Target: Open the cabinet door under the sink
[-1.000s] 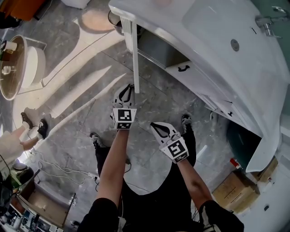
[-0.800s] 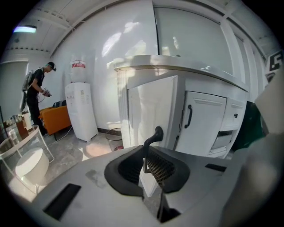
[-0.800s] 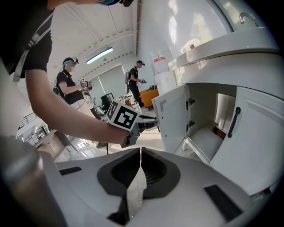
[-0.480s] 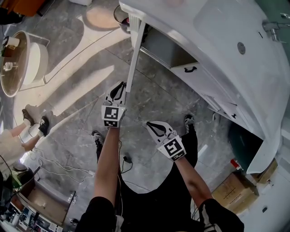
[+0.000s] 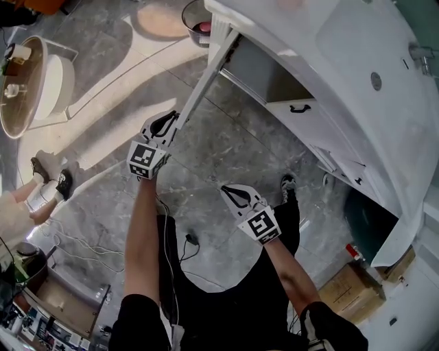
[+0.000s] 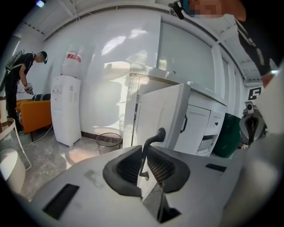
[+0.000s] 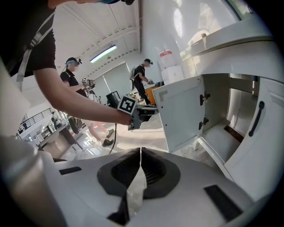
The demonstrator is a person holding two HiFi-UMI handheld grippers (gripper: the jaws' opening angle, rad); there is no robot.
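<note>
The white cabinet door (image 5: 206, 72) under the sink (image 5: 370, 55) stands swung wide, seen edge-on in the head view. My left gripper (image 5: 167, 122) is at its free end, shut on the door's dark curved handle (image 6: 150, 144), which runs up between the pads in the left gripper view. The door's face (image 6: 162, 113) rises just behind the jaws. My right gripper (image 5: 233, 192) hovers over the floor nearer my body, apart from the cabinet, shut with nothing in it (image 7: 140, 155). The right gripper view shows the open door (image 7: 182, 111) and the bare cabinet inside (image 7: 222, 135).
A second cabinet door with a black handle (image 5: 300, 107) stays closed to the right. A wire waste bin (image 5: 199, 15) sits by the cabinet's far corner. A green bin (image 5: 367, 216) and a cardboard box (image 5: 353, 288) stand at right. Another person's feet (image 5: 48, 185) are at left.
My left gripper has moved left and away with the handle, and the door has swung wider open. The right gripper has shifted only a little.
</note>
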